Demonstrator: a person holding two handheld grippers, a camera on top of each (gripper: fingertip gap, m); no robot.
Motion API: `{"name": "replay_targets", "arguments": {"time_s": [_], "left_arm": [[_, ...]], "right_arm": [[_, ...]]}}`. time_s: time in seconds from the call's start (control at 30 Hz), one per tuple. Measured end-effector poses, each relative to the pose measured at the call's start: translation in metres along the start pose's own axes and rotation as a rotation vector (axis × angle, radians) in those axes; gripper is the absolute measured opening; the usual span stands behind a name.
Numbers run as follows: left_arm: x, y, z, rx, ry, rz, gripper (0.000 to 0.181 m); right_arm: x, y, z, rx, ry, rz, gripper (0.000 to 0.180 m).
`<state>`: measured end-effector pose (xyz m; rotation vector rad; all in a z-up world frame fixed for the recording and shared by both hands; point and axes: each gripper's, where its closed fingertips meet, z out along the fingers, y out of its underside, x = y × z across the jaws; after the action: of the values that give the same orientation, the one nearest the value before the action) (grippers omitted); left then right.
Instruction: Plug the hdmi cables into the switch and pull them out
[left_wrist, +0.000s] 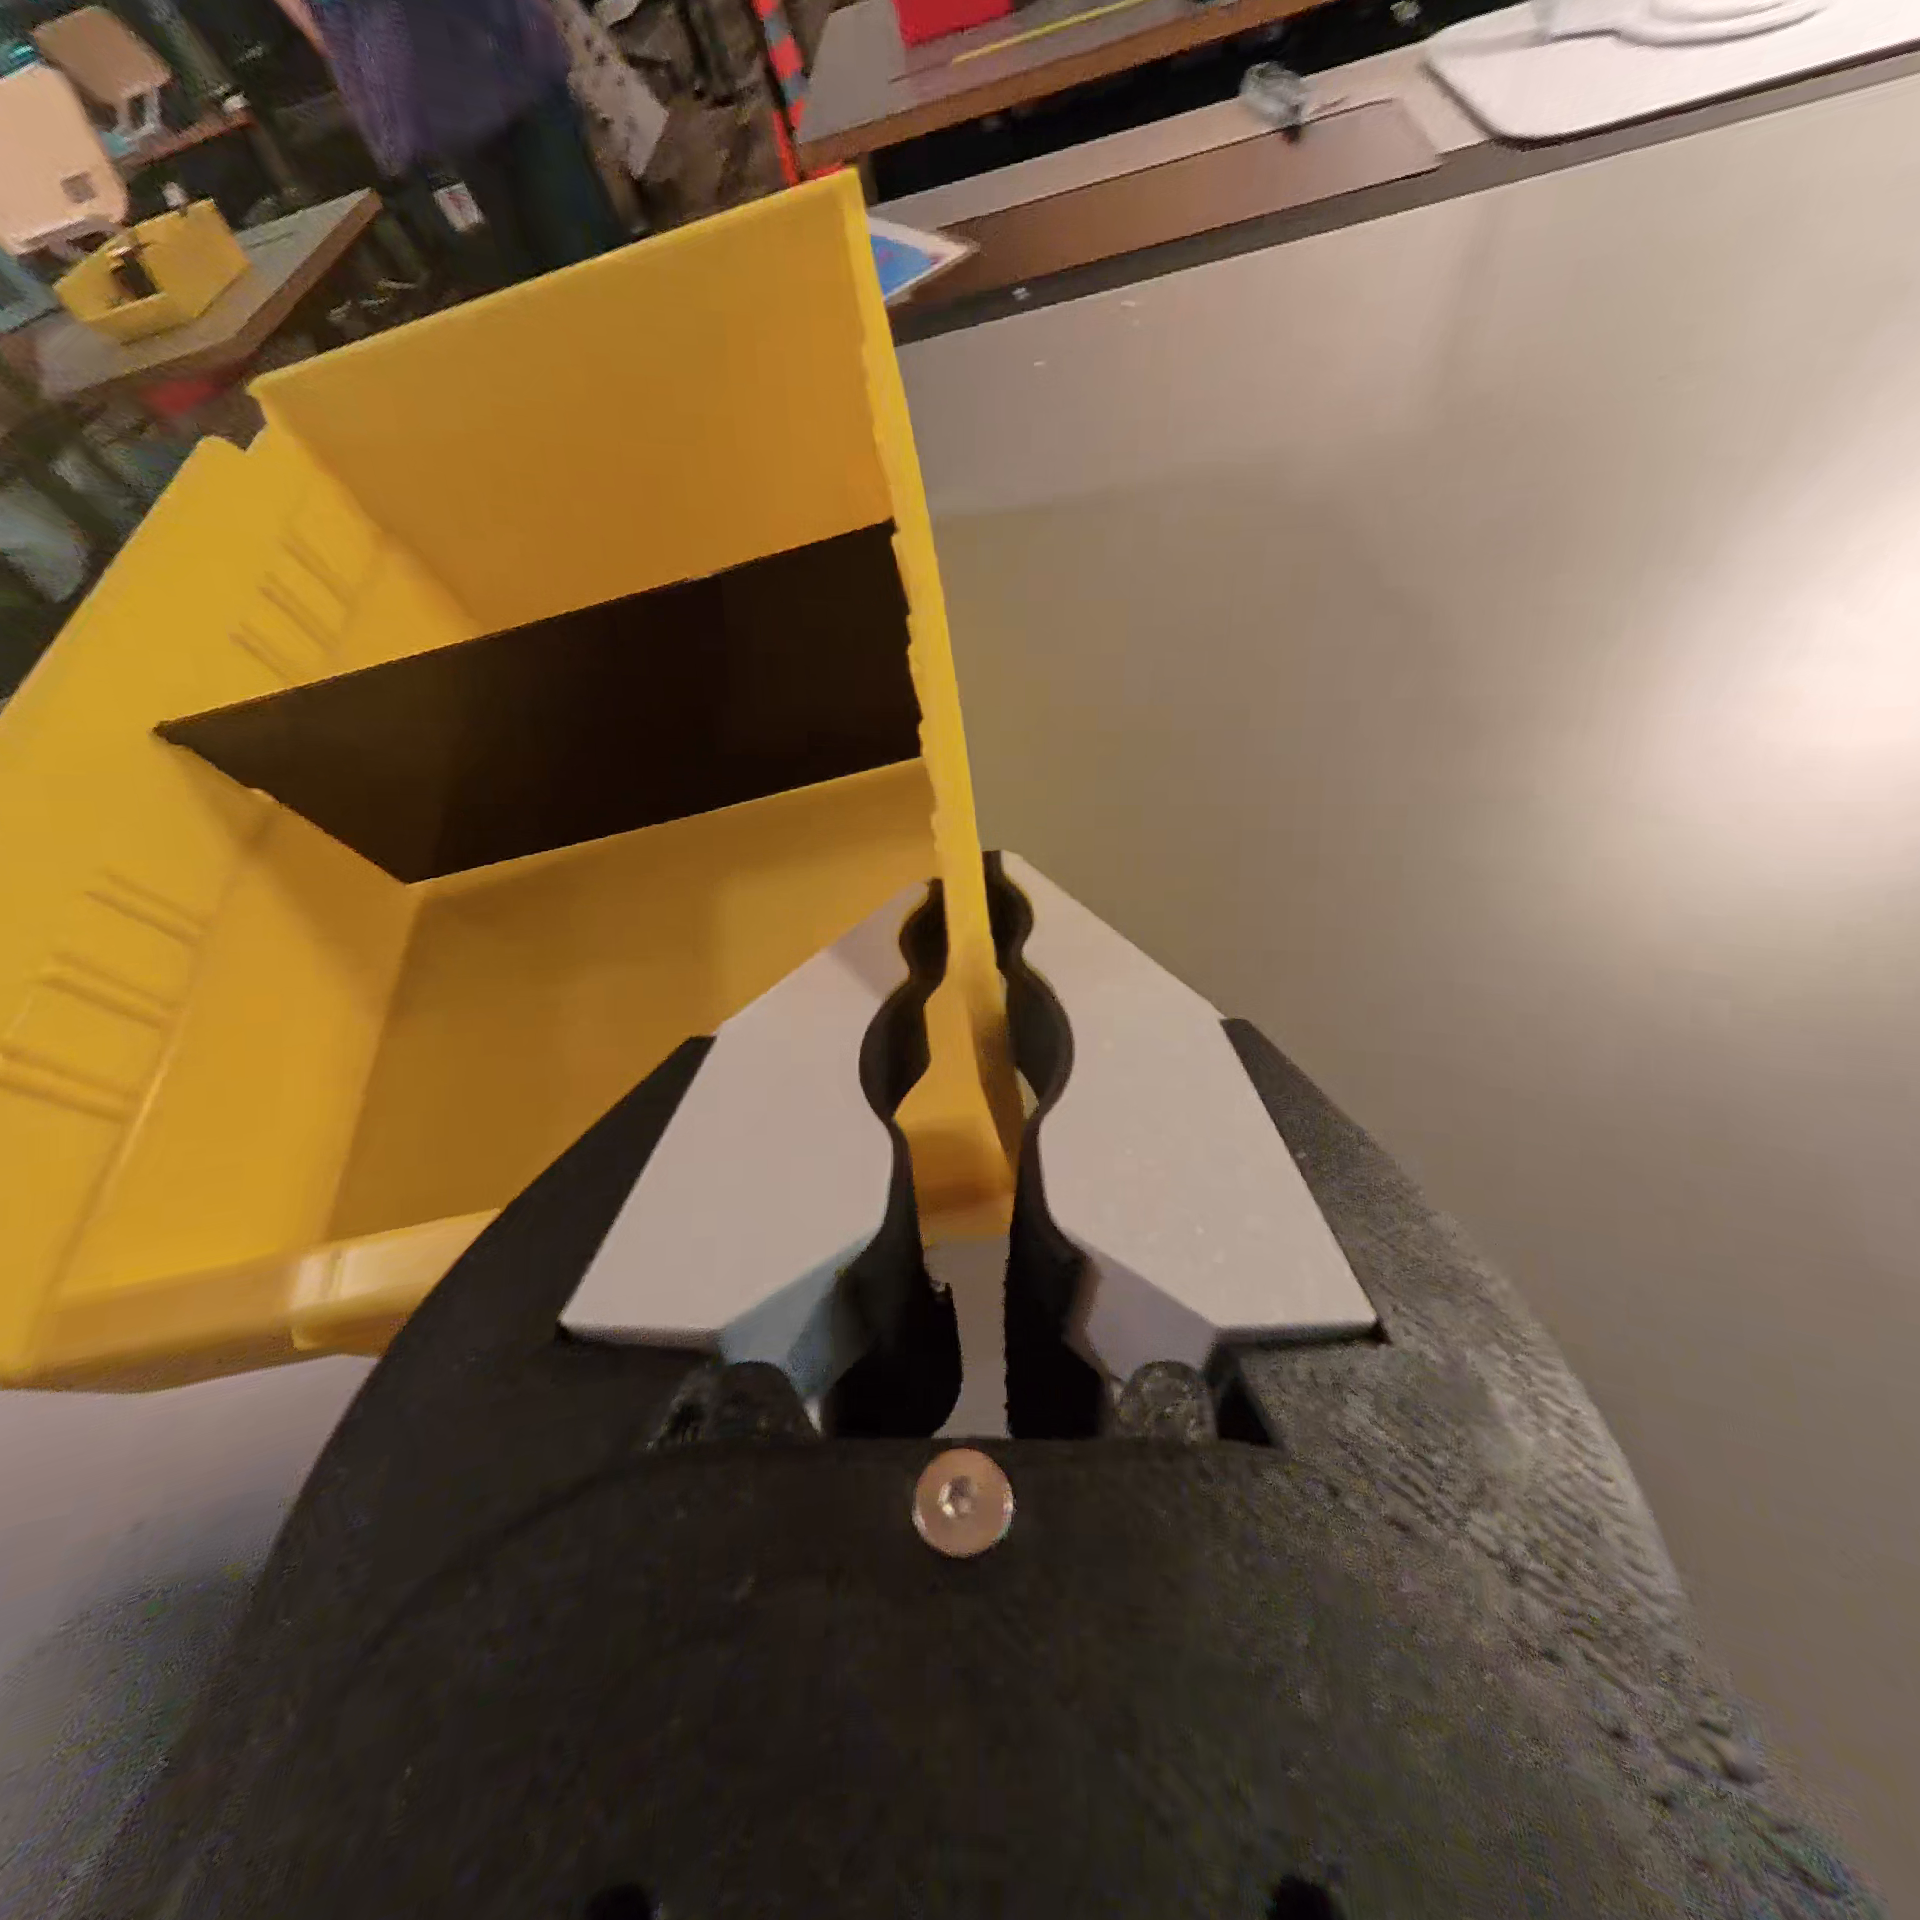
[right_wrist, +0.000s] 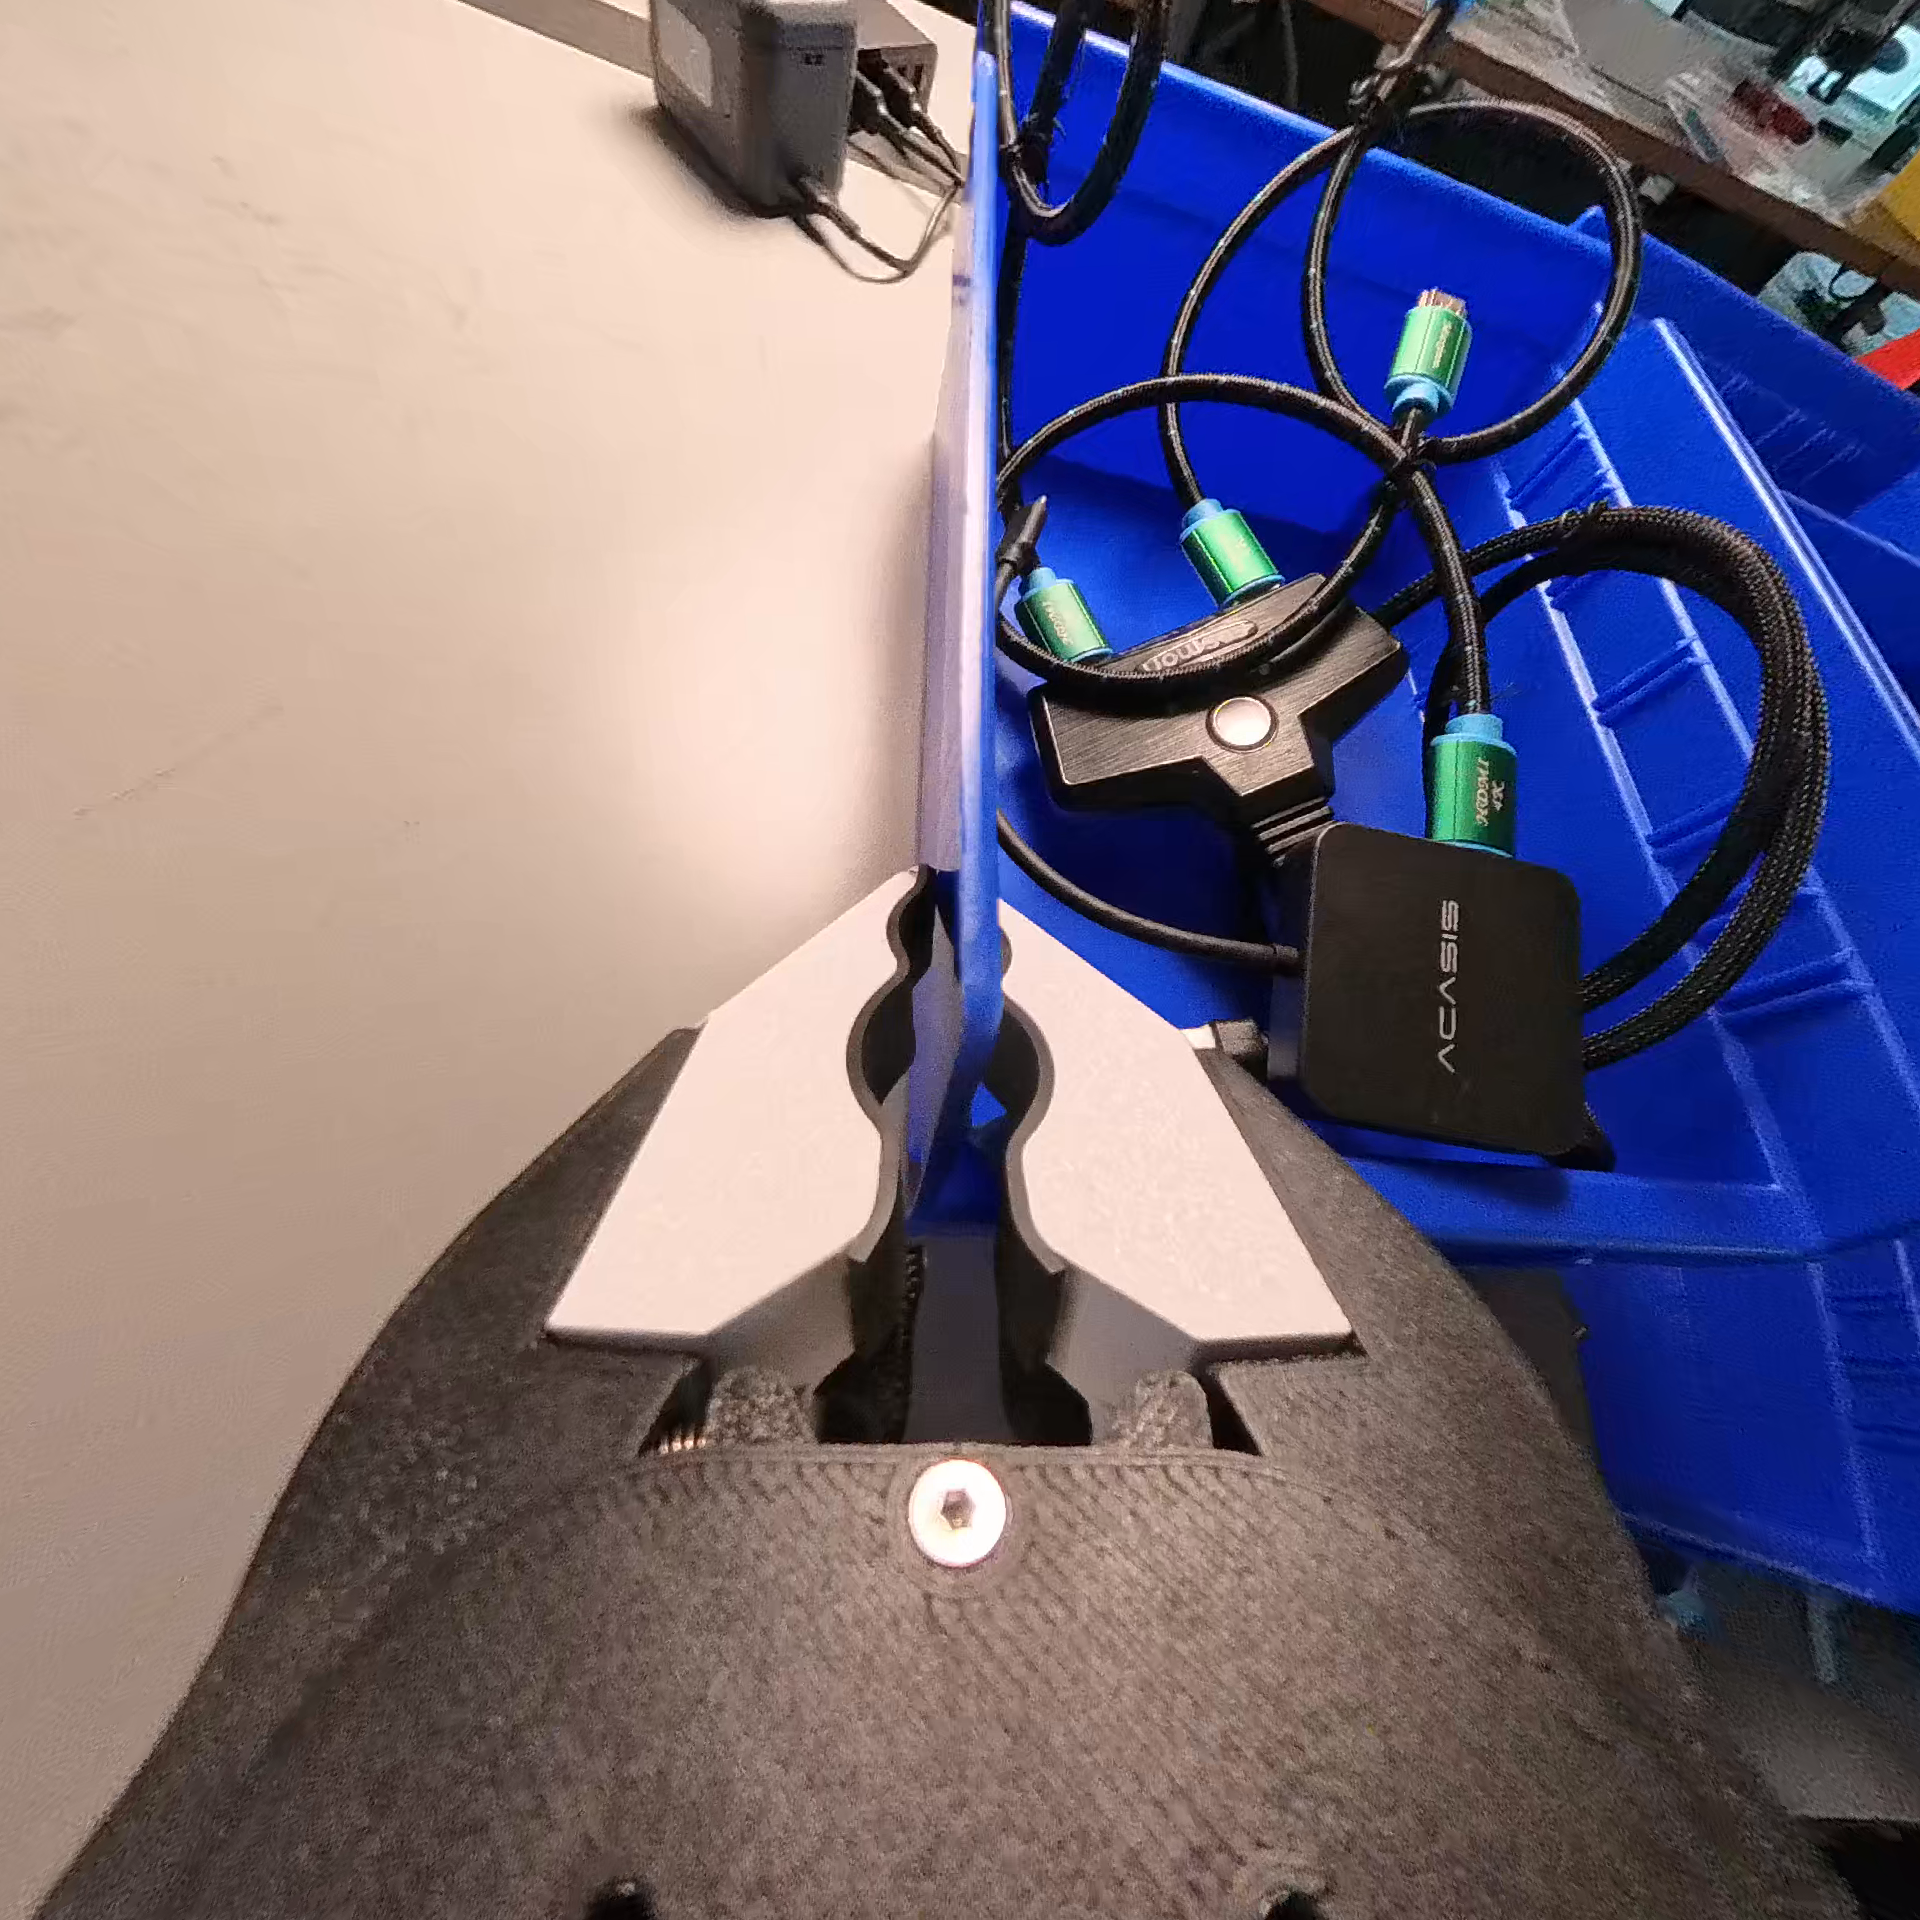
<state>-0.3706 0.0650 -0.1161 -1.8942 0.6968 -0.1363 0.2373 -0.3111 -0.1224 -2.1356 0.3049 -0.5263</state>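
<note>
My left gripper (left_wrist: 966, 894) is shut on the right side wall of a yellow bin (left_wrist: 582, 499), which tilts up off the table; a black panel lies inside it. My right gripper (right_wrist: 961, 914) is shut on the left side wall of a blue bin (right_wrist: 1714, 831). Inside the blue bin lie a black T-shaped HDMI switch (right_wrist: 1216, 727) with a round button, a black square box (right_wrist: 1444, 997) and black braided cables with green plugs. Two green plugs (right_wrist: 1226, 556) sit in the switch, one green plug (right_wrist: 1470, 774) sits at the square box, and one plug (right_wrist: 1429, 348) lies free.
The grey table (left_wrist: 1455, 727) stretches right of the yellow bin. A grey power box (right_wrist: 769, 83) with cords stands at the table's far edge in the right wrist view. Other benches, a second yellow bin (left_wrist: 145, 275) and clutter lie beyond. The tips of one gripper are about 70 cm away from the tips of the other.
</note>
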Motion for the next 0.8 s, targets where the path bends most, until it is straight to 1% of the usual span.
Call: {"name": "replay_targets", "arguments": {"time_s": [0.1, 0.23, 0.37, 0.53, 0.67, 0.8], "left_arm": [[0.015, 0.001, -0.012, 0.041, 0.068, 0.03, 0.005], [0.052, 0.001, -0.031, 0.094, 0.259, 0.122, 0.005], [0.087, 0.004, -0.052, 0.14, 0.53, 0.211, 0.005], [0.116, 0.014, -0.089, 0.177, 0.888, 0.302, 0.006], [0.132, 0.026, -0.122, 0.164, 1.146, 0.335, 0.006], [0.146, 0.036, -0.151, 0.129, 1.356, 0.364, 0.007]], "right_arm": [[-0.01, 0.002, -0.008, 0.012, -0.022, -0.028, 0.003], [-0.028, 0.0, -0.015, 0.035, -0.096, -0.089, 0.004], [-0.041, -0.006, -0.013, 0.052, -0.192, -0.117, 0.003], [-0.06, -0.016, -0.005, 0.084, -0.346, -0.167, 0.004], [-0.085, -0.026, -0.002, 0.119, -0.489, -0.245, 0.005], [-0.119, -0.037, -0.001, 0.165, -0.658, -0.349, 0.005]]}}
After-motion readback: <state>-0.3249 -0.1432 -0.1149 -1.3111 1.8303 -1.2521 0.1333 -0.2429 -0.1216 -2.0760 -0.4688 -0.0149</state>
